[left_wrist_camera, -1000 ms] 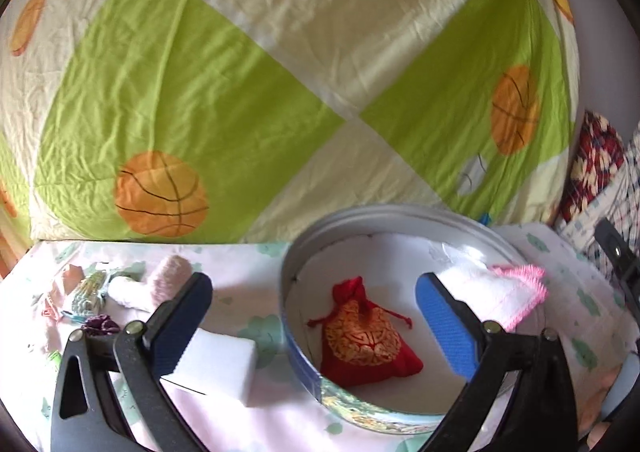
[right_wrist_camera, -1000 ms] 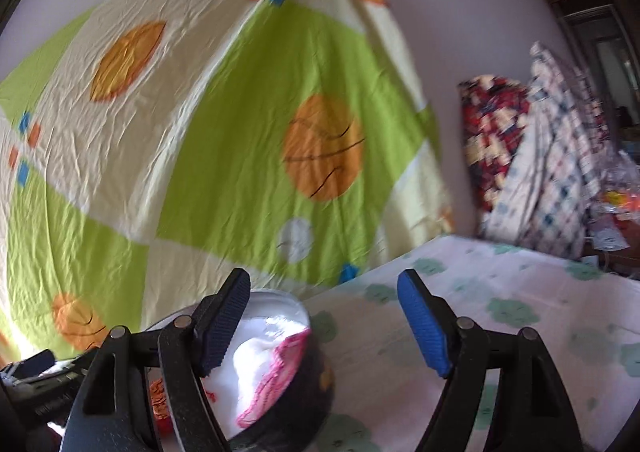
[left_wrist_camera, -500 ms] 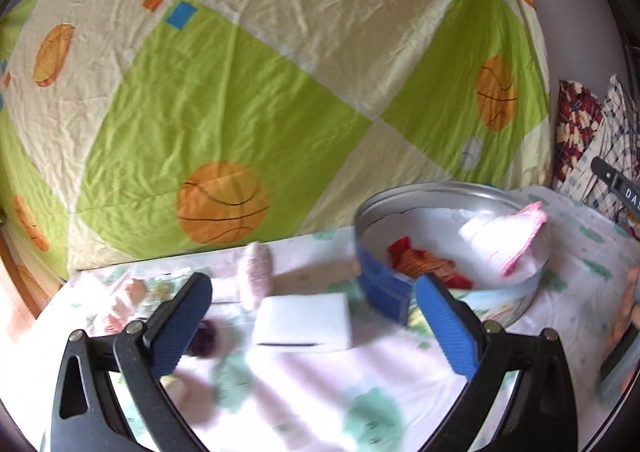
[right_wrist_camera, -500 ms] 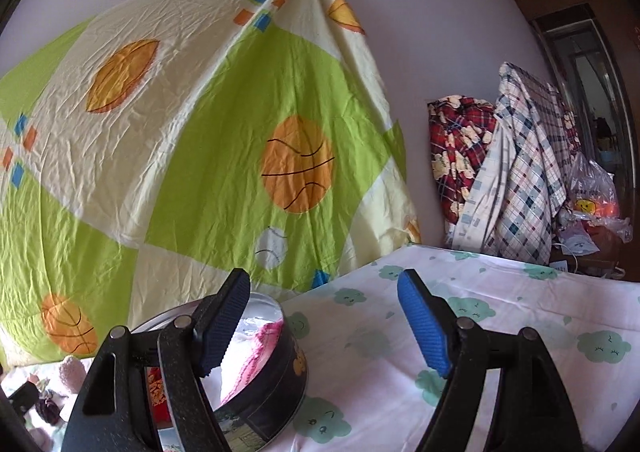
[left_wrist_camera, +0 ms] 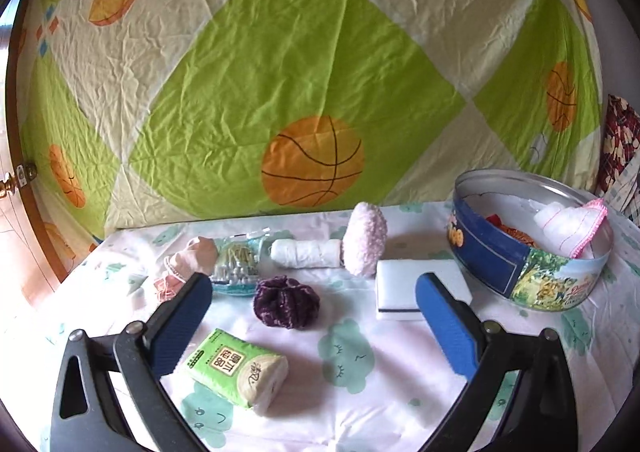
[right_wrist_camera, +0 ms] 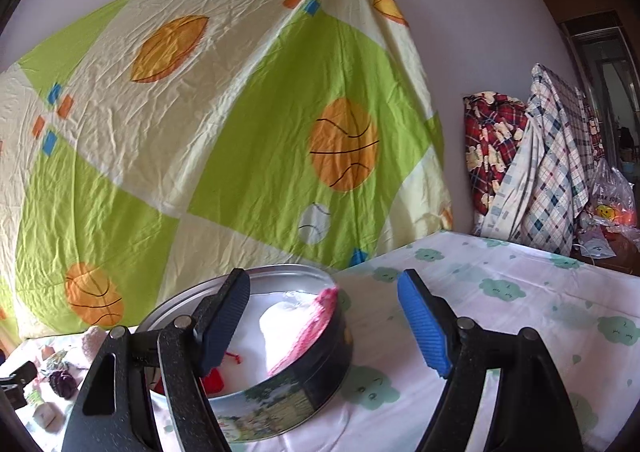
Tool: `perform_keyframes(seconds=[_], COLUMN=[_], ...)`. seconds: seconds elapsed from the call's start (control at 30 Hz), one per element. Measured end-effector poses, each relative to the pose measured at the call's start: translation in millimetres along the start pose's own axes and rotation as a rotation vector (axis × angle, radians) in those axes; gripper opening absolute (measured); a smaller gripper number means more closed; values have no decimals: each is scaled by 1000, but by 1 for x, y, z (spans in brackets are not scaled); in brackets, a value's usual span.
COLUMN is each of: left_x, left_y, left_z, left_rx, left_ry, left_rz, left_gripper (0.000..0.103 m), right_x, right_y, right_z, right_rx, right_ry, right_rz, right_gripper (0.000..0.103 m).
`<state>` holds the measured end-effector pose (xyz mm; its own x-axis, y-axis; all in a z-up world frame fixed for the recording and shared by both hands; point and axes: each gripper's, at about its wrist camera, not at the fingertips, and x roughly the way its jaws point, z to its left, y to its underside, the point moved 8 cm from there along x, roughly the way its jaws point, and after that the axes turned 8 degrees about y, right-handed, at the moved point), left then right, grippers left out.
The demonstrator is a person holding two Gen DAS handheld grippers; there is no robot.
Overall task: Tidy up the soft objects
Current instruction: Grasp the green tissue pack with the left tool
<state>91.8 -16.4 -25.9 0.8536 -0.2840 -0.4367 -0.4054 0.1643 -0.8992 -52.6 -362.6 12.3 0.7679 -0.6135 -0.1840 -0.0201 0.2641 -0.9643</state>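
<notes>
Both tongs gape empty; only the left view shows the tissue pack (left_wrist_camera: pixel 236 370) near the left tongs (left_wrist_camera: pixel 312 316).

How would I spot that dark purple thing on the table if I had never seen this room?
Start at the round tin on the right of the table, then look left past the flat white sponge. The purple scrunchie lies alone in the middle, in front of the white roll. It is the only dark, ruffled, ball-like thing among pale neighbours.
</notes>
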Motion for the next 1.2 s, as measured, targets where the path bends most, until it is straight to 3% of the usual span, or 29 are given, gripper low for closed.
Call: perform_keyframes(seconds=[0.37, 0.8, 0.97, 1.2], left_x=[-4, -11, 0, 22], left_y=[6, 18, 31, 50], left_z=[43, 96, 86, 70], left_rx=[-105, -145, -107, -26], left_ry=[-15, -74, 10, -5], left_rz=[31, 71, 165, 286], left_gripper=[103, 103, 103, 103], right_x=[-27, -56, -64, -75], right_y=[19, 54, 70, 88], right_z=[63, 155, 188, 207], right_rx=[-39, -154, -198, -275], right_ry=[-169, -359, -418, -482], right_rz=[52, 130, 172, 220], right_gripper=[78, 78, 78, 78])
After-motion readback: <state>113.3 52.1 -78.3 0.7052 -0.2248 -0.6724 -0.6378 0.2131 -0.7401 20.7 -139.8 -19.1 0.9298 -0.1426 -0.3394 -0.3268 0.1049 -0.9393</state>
